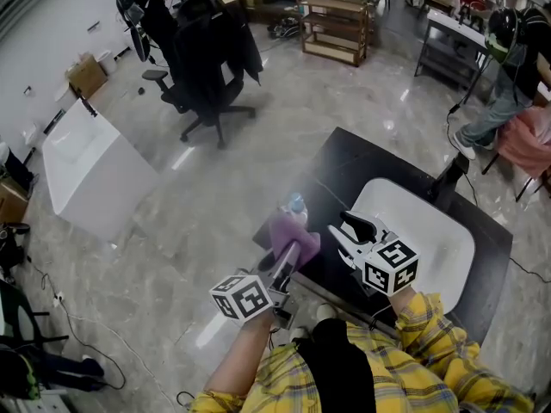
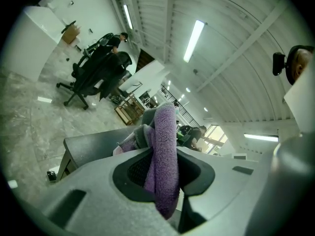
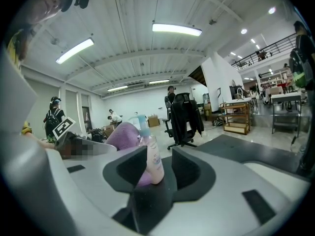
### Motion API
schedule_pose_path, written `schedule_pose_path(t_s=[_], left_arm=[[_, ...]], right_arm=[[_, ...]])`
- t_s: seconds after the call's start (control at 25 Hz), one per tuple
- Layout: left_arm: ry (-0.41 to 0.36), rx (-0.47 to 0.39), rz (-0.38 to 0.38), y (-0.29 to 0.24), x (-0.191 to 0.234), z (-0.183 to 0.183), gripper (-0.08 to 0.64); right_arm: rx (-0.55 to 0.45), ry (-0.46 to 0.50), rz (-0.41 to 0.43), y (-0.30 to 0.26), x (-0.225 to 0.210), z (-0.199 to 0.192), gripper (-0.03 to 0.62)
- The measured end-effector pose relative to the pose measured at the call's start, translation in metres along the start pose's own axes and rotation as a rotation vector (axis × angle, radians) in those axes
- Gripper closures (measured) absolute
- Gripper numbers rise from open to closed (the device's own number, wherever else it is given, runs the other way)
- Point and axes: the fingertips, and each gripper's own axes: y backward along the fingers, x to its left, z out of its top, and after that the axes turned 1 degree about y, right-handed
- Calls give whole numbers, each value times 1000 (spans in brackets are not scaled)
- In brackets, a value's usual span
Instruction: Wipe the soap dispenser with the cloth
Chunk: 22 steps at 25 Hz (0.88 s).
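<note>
At black worktop (image 1: 344, 155) corner, target: upright clear pump-top soap dispenser (image 3: 150, 154), dead ahead of my right gripper (image 3: 158, 157).
Right gripper: jaws apart, nothing gripped.
Left gripper (image 2: 164, 170): nearer, clamping fluffy purple cloth (image 2: 165, 132) just beside dispenser.

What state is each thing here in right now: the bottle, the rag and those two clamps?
Left hand-held gripper: shut on the purple cloth.
Purple cloth: bunched, pinched between the jaws, beside the soap dispenser.
Soap dispenser: upright on the black table, pump on.
Right hand-held gripper: open, not holding anything.
</note>
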Motion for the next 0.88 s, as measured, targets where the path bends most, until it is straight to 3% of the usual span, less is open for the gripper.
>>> schedule_pose_path(t_s=[0.68,0.88], left_arm=[[90,86,116,-6,51,-36,483],[70,77,64,2,39,-30,483]], right_arm=[[27,-6,11,5,5,-11,445],[7,-19,57,3,7,-4,445]])
